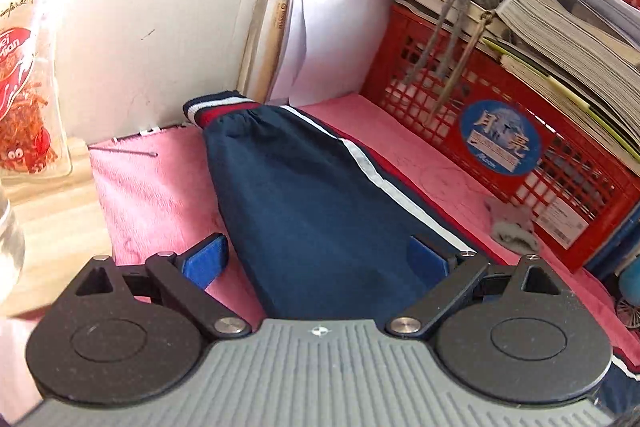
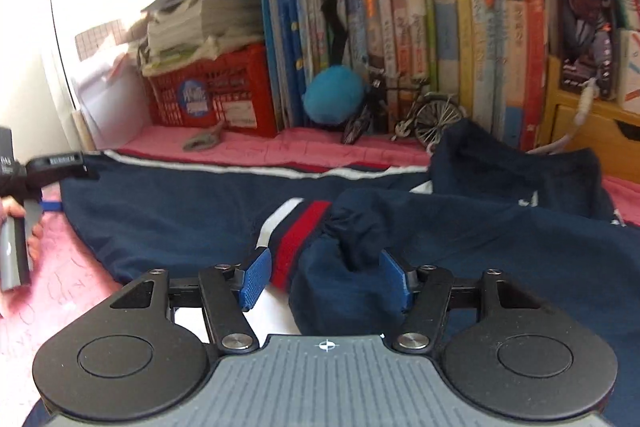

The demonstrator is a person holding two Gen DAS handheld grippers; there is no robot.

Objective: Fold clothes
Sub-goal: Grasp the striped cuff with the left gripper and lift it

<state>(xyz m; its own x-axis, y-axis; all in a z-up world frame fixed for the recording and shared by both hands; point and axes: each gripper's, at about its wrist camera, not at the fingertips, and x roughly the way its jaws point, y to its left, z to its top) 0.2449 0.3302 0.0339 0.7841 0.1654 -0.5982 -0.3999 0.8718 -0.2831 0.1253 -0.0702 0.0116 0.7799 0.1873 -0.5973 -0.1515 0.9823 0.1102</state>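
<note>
The left gripper (image 1: 320, 259) hangs released, jaws wide, over one navy sleeve (image 1: 304, 195) stretched ahead on the pink cloth (image 1: 160, 187); the right gripper (image 2: 324, 275) straddles the other sleeve's striped cuff (image 2: 296, 235), pads apparently not yet pinching. Sleeve-folding appears underway; next, closing on the cuff.

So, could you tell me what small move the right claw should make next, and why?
Probably close the right claw on the striped cuff of the navy jacket. The bunched sleeve end lies between its open pads, not yet pinched, while the left claw stands wide over the other sleeve.
</note>
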